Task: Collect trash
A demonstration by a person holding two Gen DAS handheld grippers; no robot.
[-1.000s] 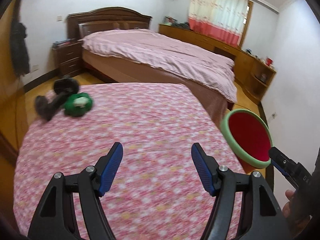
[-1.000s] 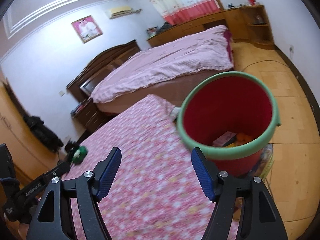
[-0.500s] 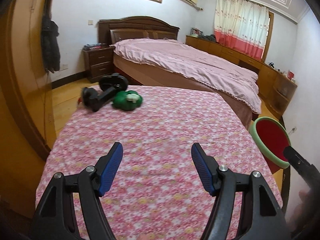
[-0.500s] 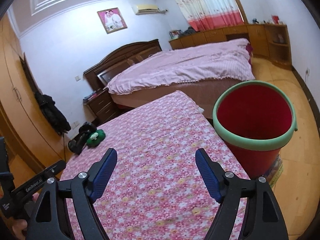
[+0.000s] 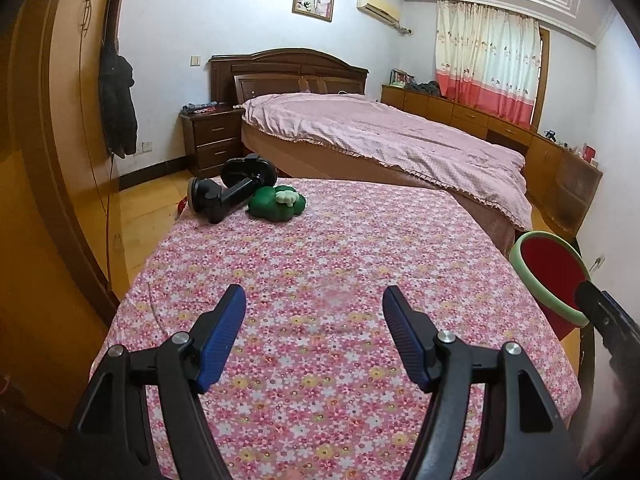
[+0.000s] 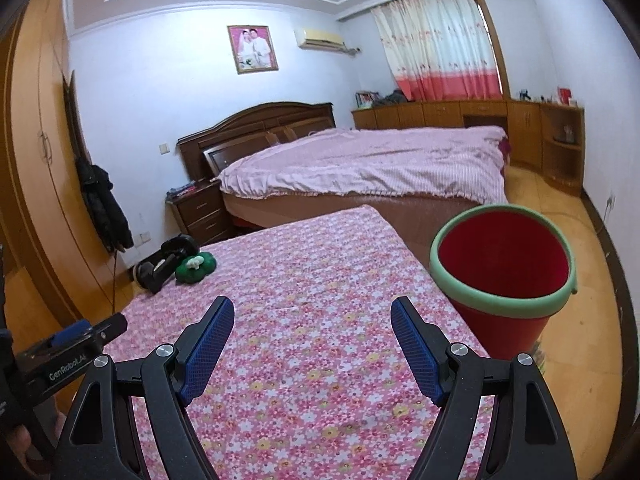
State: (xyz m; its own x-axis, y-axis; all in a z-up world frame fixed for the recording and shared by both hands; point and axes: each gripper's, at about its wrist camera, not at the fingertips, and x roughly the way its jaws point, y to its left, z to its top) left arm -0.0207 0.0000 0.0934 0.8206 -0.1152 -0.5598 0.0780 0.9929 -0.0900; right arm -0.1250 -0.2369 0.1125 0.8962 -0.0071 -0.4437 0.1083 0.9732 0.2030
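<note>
Left tongs (image 5: 314, 306) agape, right tongs (image 6: 312, 316) just widened

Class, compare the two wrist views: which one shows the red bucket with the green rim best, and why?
The right wrist view. There the red bucket shows its full green rim, red inside and outer wall, standing beside the flowered cloth. The left wrist view shows only part of it at the right edge, partly hidden by the right gripper.
</note>
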